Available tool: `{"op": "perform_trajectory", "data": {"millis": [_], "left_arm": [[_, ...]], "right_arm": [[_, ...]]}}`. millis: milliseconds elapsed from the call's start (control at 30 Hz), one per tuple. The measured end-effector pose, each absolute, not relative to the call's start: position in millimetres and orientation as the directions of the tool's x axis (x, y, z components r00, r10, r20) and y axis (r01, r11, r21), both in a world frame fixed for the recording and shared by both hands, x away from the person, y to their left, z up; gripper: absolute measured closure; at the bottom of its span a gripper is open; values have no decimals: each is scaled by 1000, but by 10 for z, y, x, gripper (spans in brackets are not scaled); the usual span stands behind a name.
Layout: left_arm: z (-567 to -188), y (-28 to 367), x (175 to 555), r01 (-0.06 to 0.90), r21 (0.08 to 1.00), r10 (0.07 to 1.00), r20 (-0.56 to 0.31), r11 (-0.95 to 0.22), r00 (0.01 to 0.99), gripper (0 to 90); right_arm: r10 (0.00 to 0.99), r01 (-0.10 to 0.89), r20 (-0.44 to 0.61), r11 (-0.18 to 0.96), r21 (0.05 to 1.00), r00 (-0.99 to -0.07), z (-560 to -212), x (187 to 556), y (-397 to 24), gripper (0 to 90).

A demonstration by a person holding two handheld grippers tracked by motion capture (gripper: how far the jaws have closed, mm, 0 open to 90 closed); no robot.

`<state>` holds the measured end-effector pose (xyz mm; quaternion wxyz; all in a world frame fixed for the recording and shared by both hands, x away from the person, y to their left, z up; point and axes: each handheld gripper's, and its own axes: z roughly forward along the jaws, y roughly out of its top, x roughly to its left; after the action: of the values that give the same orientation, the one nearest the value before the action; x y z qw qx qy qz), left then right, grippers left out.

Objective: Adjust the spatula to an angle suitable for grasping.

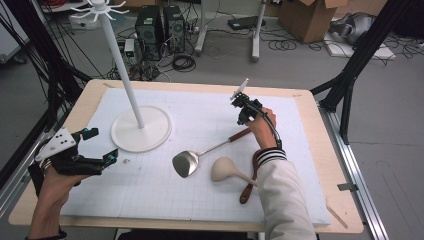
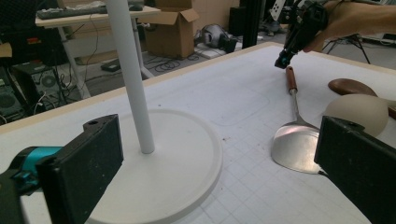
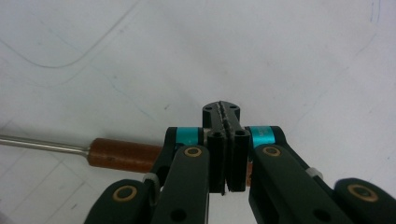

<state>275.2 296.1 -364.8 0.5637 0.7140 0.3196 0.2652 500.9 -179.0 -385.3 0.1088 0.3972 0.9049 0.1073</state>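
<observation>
The right hand-held gripper hangs just above the brown wooden handle of the metal ladle, near the far right part of the table. Its jaws are pressed together, with nothing between them. In the right gripper view the closed tips point down at the white mat, and the handle lies just behind and below them; I cannot tell if the tips touch it. The left gripper view shows this gripper tilted, with its tip just over the end of the handle.

The ladle lies flat on the mat in the middle of the table. Its shiny bowl points toward the person and its thin metal shaft runs away to the right, up to the wooden handle.

Just beside the ladle, on its right, lies a beige spoon, and a dark brown wooden utensil lies partly under the right sleeve.

The left hand-held gripper rests low at the left edge of the table, with its jaws wide apart and empty. In the left gripper view the two black pads stand far from each other.

A white stand with a round base and a tall pole stands on the mat between the left gripper and the ladle, well apart from both.
</observation>
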Motion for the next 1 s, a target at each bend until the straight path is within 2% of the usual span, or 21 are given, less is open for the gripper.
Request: {"op": "perform_trajectory", "data": {"millis": [400, 567, 1000], "left_arm": [[-3661, 2956, 2760, 162, 973, 755, 17, -163, 656, 17], [-3664, 2960, 2763, 164, 973, 756, 17, -164, 654, 17], [-3663, 2925, 2760, 162, 972, 752, 24, -172, 658, 17]], "right_arm": [[744, 717, -100, 665, 208, -661, -3986, 5052, -1802, 895], [751, 722, -84, 655, 221, -655, -4001, 5034, -1839, 895], [750, 733, -74, 659, 170, -657, -4032, 4923, -2000, 895]]}}
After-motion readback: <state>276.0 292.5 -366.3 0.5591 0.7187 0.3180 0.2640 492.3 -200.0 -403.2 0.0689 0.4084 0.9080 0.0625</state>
